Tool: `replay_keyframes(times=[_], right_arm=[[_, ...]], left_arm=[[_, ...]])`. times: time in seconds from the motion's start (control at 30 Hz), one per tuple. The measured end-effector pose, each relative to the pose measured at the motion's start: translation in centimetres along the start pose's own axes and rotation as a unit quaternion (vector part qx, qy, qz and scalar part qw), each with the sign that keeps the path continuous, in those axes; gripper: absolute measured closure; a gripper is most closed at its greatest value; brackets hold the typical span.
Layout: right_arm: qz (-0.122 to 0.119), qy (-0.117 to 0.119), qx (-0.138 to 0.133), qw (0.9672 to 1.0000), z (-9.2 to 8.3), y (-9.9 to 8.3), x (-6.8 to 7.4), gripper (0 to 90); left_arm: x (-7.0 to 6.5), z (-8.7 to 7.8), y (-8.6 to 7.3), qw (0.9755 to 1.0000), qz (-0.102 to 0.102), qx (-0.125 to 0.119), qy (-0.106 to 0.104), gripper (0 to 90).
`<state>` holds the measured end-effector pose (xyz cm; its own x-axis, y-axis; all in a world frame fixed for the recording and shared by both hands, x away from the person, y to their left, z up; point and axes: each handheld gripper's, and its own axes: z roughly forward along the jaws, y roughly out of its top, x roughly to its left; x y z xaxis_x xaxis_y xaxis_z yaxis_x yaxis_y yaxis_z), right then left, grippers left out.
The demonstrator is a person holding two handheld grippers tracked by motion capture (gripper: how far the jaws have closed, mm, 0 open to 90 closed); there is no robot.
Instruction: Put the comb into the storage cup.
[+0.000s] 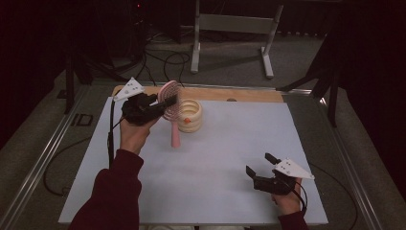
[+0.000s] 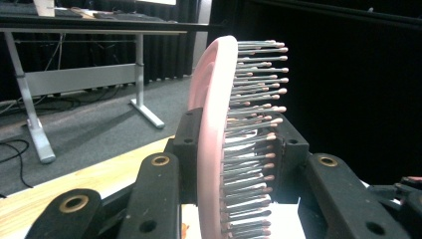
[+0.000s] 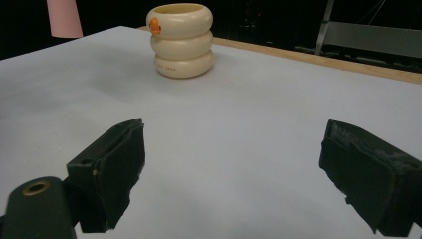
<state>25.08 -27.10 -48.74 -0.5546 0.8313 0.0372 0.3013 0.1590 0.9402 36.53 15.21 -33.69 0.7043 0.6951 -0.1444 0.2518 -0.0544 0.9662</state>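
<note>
A pink hairbrush (image 1: pixel 175 129) is held upright by its round head, handle pointing down and hanging clear of the sheet. My left gripper (image 1: pixel 167 101) is shut on the head. In the left gripper view the jaws clamp the pink back and the metal bristles of the hairbrush (image 2: pixel 214 124). Just right of the brush stands a cream ringed cup (image 1: pixel 190 116) with an orange spot on its side. My right gripper (image 1: pixel 258 163) rests near the front right of the sheet, open with nothing between its jaws, pointed toward the cup (image 3: pixel 180 40). The handle end (image 3: pixel 64 17) shows at upper left.
A white sheet (image 1: pixel 230 158) covers the table, with a wooden strip (image 1: pixel 249 95) bare along the far edge. Beyond it are grey carpet, loose cables (image 1: pixel 167 60) and a white table frame (image 1: pixel 234 24). Metal rails run along both sides.
</note>
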Motion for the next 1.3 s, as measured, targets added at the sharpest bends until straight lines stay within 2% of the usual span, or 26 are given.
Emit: replay_keyframes(times=[0.3,0.47,0.67,1.3], right_arm=[[0.002,0.003,-0.004,1.0,-0.1,0.1,0.0,11.0],[0.003,0.004,-0.003,1.0,-0.1,0.1,0.0,11.0],[0.007,0.009,-0.005,0.9999,-0.2,0.1,0.0,11.0],[0.014,0.014,-0.009,0.9998,-0.6,0.0,-0.2,11.1]], left_arm=[[0.4,0.3,0.6,0.9999,-0.001,-0.004,0.016,65.5],[0.5,0.4,0.8,0.9998,0.0,-0.004,0.02,65.5],[0.7,0.5,1.1,0.9996,-0.008,-0.017,0.023,65.5],[1.0,1.4,2.2,0.9992,-0.006,-0.019,0.035,65.4]])
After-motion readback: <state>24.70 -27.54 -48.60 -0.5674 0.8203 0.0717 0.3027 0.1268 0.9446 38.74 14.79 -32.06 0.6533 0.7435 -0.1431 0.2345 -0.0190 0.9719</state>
